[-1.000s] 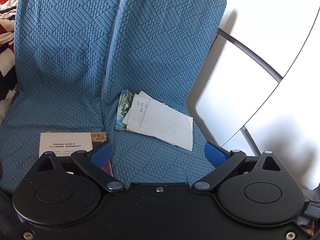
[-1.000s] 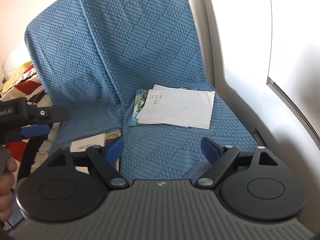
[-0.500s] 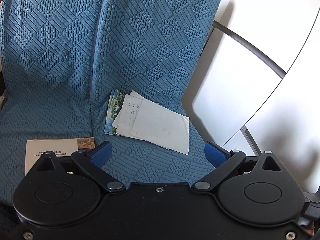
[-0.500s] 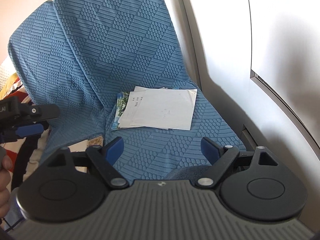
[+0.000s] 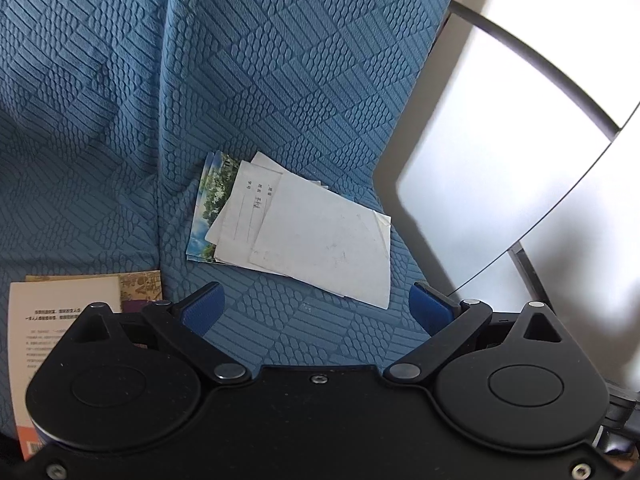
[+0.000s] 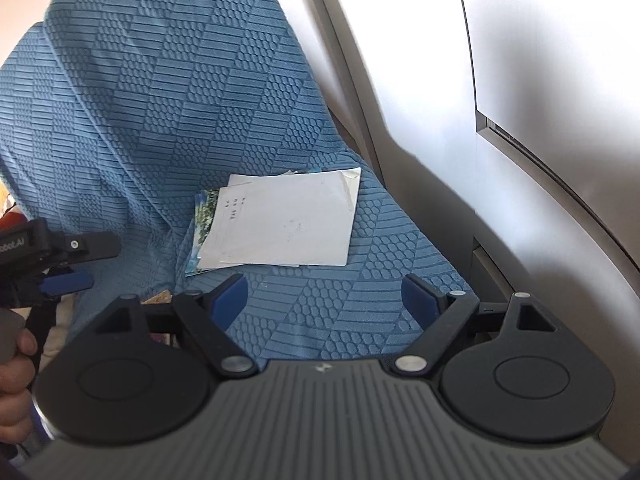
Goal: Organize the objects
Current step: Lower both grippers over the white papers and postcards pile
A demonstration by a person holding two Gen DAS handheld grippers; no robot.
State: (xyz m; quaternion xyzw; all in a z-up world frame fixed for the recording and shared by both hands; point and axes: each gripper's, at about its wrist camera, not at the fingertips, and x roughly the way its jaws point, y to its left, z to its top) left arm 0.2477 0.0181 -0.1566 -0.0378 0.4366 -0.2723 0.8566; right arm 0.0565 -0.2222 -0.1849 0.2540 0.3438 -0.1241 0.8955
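A loose stack of white papers [image 5: 320, 236] lies on the blue quilted seat cushion [image 5: 304, 320], over picture cards [image 5: 210, 204] that stick out at its left. The stack also shows in the right wrist view [image 6: 288, 224], with the cards [image 6: 204, 216] at its left. A book with a white cover [image 5: 68, 304] lies on the left cushion. My left gripper [image 5: 316, 308] is open and empty, just short of the papers. My right gripper [image 6: 324, 300] is open and empty, also just short of them. The left gripper [image 6: 68, 264] shows at the left edge of the right wrist view.
The blue seat back [image 5: 280, 60] rises behind the papers. A white panel with a grey rail [image 5: 520, 100] stands to the right of the seat, seen also in the right wrist view [image 6: 520, 80]. A patterned bedcover [image 6: 8, 208] lies at far left.
Both grippers have moved forward toward the papers, which now look larger. The right gripper has also swung rightward. Both stay open.
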